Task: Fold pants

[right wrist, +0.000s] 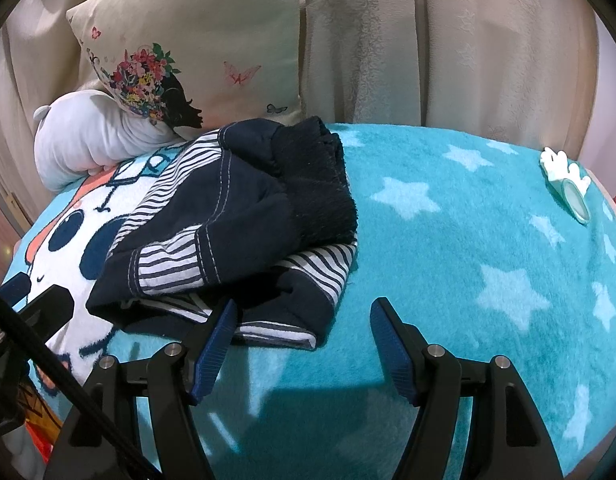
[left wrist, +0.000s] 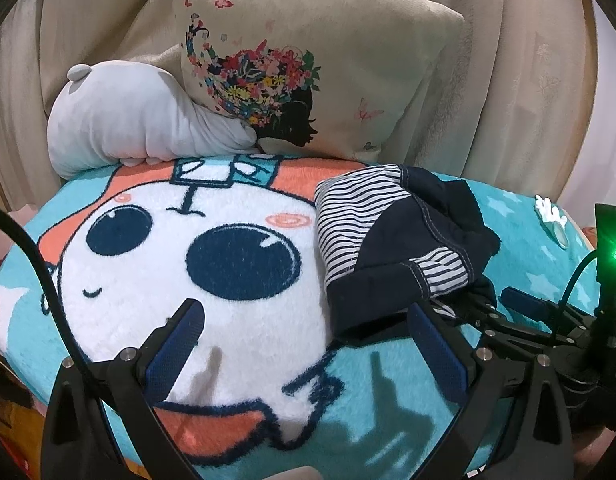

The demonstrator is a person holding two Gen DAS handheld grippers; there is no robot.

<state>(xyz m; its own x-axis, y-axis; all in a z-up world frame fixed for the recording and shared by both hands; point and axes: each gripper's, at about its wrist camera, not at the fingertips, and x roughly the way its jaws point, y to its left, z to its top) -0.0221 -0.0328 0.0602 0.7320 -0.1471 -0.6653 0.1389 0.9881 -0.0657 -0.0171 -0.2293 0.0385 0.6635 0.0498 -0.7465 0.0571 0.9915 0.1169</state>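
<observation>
The pants (right wrist: pixel 228 216) lie crumpled on the blanket (right wrist: pixel 448 240) — soft, light, limp. Both tongs, left (left wrist: pixel 304 344) and right (right wrist: pixel 304 340), are spread wide, empty. A striped hem edge is judged the best hold.

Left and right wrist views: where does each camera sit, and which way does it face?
Left wrist: sits on the open left tool, facing across the turquoise cartoon blanket toward the cushions; the right tool shows at right.
Right wrist: sits on the open right tool, facing the crumpled navy-and-striped pants; the left tool's tips show at left.
Shared: pants, blanket, cream floral cushion, grey plush pillow.
</observation>
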